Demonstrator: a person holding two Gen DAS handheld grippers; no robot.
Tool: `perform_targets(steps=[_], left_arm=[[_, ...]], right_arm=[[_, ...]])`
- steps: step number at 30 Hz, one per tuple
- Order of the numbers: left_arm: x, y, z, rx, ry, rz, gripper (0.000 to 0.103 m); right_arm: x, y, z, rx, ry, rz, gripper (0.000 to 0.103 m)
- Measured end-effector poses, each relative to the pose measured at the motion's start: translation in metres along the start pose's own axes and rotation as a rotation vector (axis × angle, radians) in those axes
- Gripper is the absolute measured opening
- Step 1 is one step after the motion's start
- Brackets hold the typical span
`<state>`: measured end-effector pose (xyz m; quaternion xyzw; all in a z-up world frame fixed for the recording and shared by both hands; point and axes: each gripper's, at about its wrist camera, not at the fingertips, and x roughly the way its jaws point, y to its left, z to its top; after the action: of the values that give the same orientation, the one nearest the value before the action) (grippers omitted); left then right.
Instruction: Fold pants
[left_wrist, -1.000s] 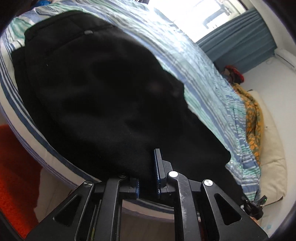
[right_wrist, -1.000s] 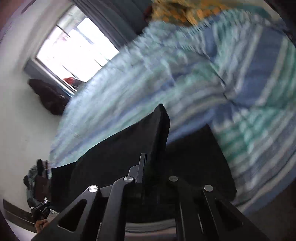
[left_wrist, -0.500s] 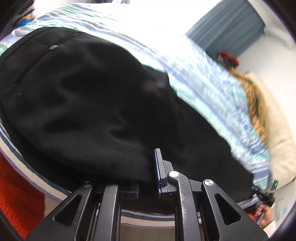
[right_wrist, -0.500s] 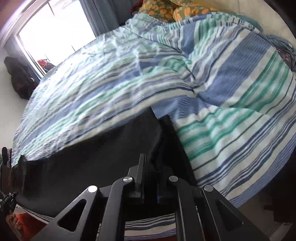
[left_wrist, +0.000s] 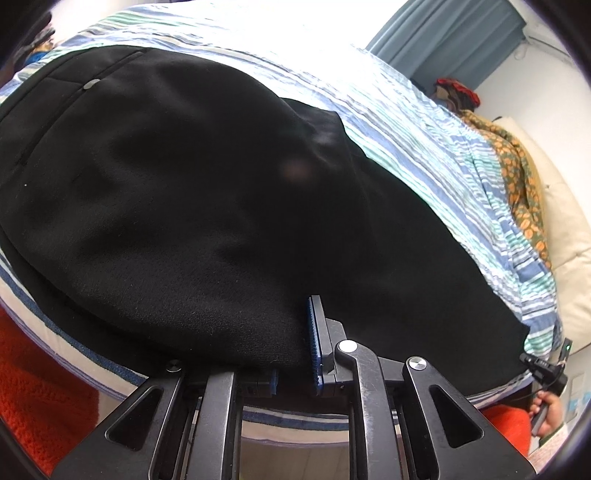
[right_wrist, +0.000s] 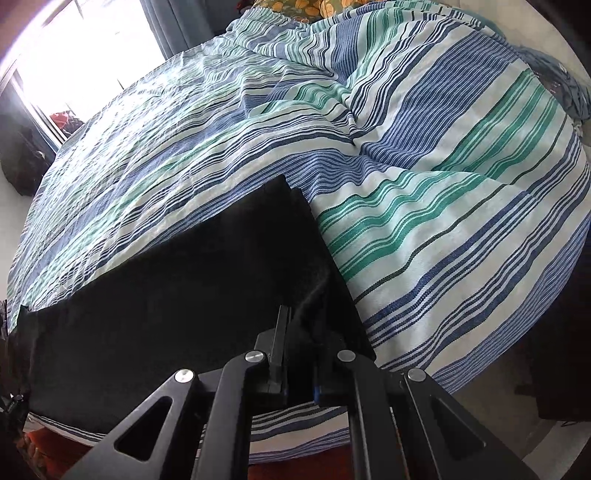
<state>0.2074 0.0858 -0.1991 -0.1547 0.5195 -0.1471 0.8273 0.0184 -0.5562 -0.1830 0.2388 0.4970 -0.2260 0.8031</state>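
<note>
- Progress looks early to me: the black pants (left_wrist: 207, 206) lie stretched along the near edge of the bed (right_wrist: 424, 177), legs laid one over the other as far as I can judge, though the dark cloth hides the layers.
- I read the lengthwise fold as done; the crosswise folds, hem end toward waist end, are not yet done.
- My left gripper (left_wrist: 293, 373) is pinched shut on the pants at the near edge, toward the waist end, where a back pocket button (left_wrist: 90, 85) shows.
- My right gripper (right_wrist: 299, 369) is clamped on the hem end, near the cloth's right-hand corner, and a small ridge rises just ahead of the jaws.
- The pants are matte black, soft and a little fuzzy, mostly flat on the striped blue, green and white bedspread (left_wrist: 424, 147), with shallow wrinkles mid-length.
</note>
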Motion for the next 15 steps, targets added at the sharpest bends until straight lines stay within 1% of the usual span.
perform_targets(steps=[1,3,4,5,6,7,8,9,10,11,12,13,14,15], left_arm=[[-0.002,-0.002,0.004,0.001,0.004,0.006,0.015],[0.000,-0.016,0.006,-0.002,0.032,0.018,0.018],[-0.004,-0.018,0.004,-0.006,0.064,0.028,0.023],[-0.010,-0.019,0.002,-0.012,0.096,0.041,0.031],[-0.016,-0.020,0.000,-0.015,0.120,0.058,0.033],[-0.029,-0.021,-0.003,-0.017,0.136,0.087,0.034],[-0.044,-0.021,-0.005,-0.020,0.124,0.115,0.034],[-0.056,-0.023,-0.005,-0.017,0.094,0.126,0.035],[-0.071,-0.026,-0.002,-0.001,0.047,0.125,0.040],[-0.084,-0.032,0.004,0.028,-0.012,0.135,0.046],[-0.090,-0.038,0.011,0.053,-0.057,0.145,0.051],[-0.092,-0.044,0.018,0.079,-0.088,0.147,0.061],[-0.088,-0.052,0.029,0.119,-0.121,0.143,0.068],[-0.082,-0.055,0.035,0.147,-0.134,0.141,0.069]], right_arm=[[0.000,0.001,0.000,-0.002,0.002,-0.010,0.010],[-0.003,0.002,-0.002,-0.011,-0.006,-0.022,0.020],[-0.004,0.004,-0.003,-0.020,-0.017,-0.022,0.027],[-0.011,0.005,-0.006,-0.033,-0.042,-0.039,0.045],[-0.019,0.005,-0.009,-0.040,-0.078,-0.077,0.058],[-0.033,0.005,-0.014,-0.043,-0.140,-0.126,0.077],[-0.046,0.005,-0.018,-0.043,-0.206,-0.160,0.079],[-0.062,0.006,-0.023,-0.042,-0.279,-0.197,0.079],[-0.075,0.008,-0.026,-0.045,-0.340,-0.210,0.079],[-0.085,0.013,-0.028,-0.064,-0.384,-0.177,0.079],[-0.087,0.021,-0.026,-0.096,-0.389,-0.117,0.079],[-0.084,0.031,-0.021,-0.139,-0.360,-0.045,0.079],[-0.074,0.043,-0.015,-0.198,-0.296,0.027,0.078],[-0.062,0.053,-0.009,-0.248,-0.228,0.068,0.078]])
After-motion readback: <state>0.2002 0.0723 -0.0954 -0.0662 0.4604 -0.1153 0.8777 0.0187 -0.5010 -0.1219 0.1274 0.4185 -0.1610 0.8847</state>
